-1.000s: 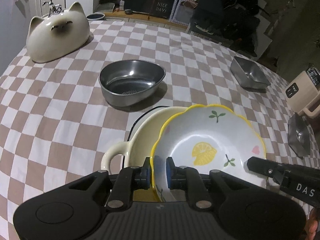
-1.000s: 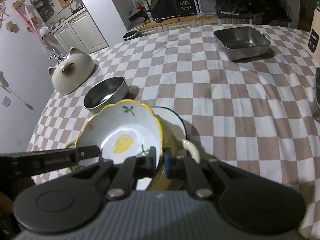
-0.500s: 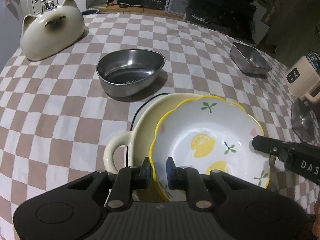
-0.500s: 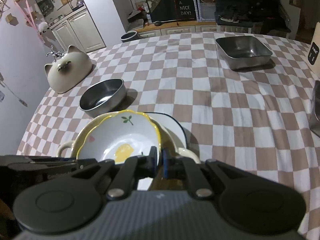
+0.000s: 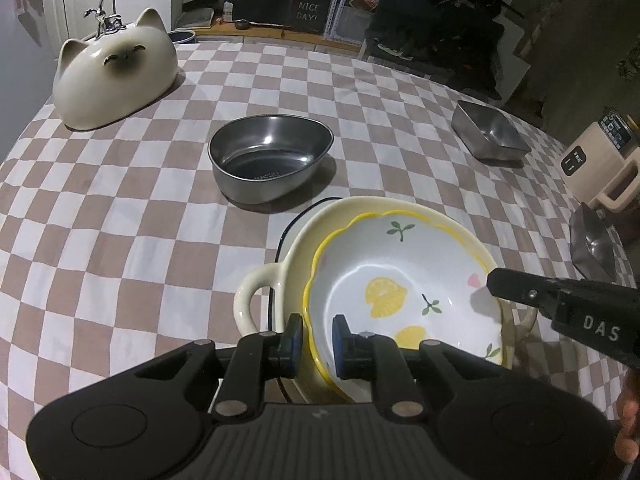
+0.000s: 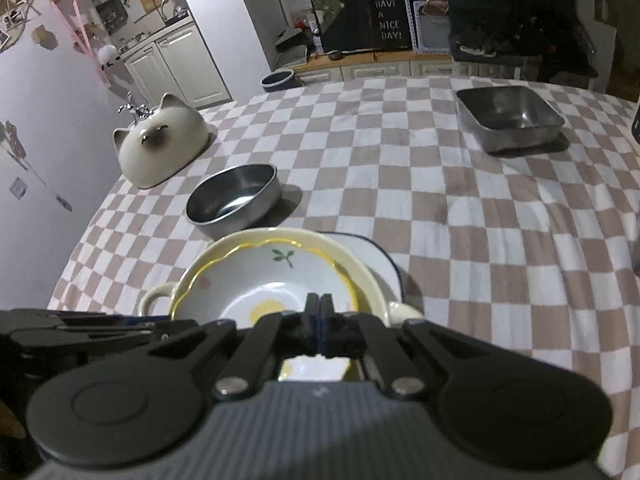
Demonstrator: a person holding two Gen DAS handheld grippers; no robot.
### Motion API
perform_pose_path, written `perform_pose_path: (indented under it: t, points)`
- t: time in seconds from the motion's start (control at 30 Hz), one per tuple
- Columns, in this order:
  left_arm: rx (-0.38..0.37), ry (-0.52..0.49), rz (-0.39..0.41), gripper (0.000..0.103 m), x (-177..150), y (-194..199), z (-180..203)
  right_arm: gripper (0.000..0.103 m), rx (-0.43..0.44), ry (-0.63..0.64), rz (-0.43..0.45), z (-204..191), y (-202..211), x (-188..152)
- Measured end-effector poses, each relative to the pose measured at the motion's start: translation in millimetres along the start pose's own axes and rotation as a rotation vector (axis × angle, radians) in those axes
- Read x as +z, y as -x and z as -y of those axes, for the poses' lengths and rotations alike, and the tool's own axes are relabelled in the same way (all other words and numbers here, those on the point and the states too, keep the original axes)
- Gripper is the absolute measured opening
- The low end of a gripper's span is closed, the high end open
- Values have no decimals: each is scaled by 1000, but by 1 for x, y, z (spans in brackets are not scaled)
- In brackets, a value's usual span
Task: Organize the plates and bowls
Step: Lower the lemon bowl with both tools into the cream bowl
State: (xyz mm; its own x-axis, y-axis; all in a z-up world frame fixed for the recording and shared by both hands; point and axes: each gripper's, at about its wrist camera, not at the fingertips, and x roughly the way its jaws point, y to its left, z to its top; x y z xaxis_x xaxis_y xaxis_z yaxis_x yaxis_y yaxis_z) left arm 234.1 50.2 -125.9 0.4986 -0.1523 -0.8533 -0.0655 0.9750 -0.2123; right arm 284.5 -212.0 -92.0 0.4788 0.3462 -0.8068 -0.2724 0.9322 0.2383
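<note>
A white lemon-print bowl (image 5: 400, 280) with a wavy yellow rim sits nested inside a cream two-handled dish (image 5: 260, 292), which rests on a white plate with a dark rim (image 6: 372, 252). My left gripper (image 5: 314, 340) straddles the lemon bowl's near rim, its blue pads slightly apart from the rim. My right gripper (image 6: 319, 328) is shut above the lemon bowl (image 6: 260, 292), holding nothing; its black fingers (image 5: 560, 304) also show in the left wrist view.
On the checkered tablecloth stand a round steel bowl (image 5: 268, 156), a cat-shaped ceramic bowl turned upside down (image 5: 116, 80), a square steel tray (image 5: 488, 132), a beige appliance (image 5: 596, 164) and another steel dish (image 5: 592, 244) at the right edge.
The lemon bowl went from tilted and raised to seated level in the cream dish. My right gripper let go of its rim and shut above it. My left gripper's pads loosened.
</note>
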Motion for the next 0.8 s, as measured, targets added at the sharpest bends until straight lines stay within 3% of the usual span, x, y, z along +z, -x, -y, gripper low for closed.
perform_pose_path:
  t: [0.4, 0.63, 0.8]
  points:
    - [0, 3, 3, 16, 0, 2, 0, 1, -24, -30, -48, 12, -3, -4]
    - [12, 5, 18, 18, -1, 10, 0, 7, -19, -39, -52, 12, -2, -6]
    - [26, 10, 36, 32, -2, 19, 0, 22, -11, -19, -43, 9, 3, -8]
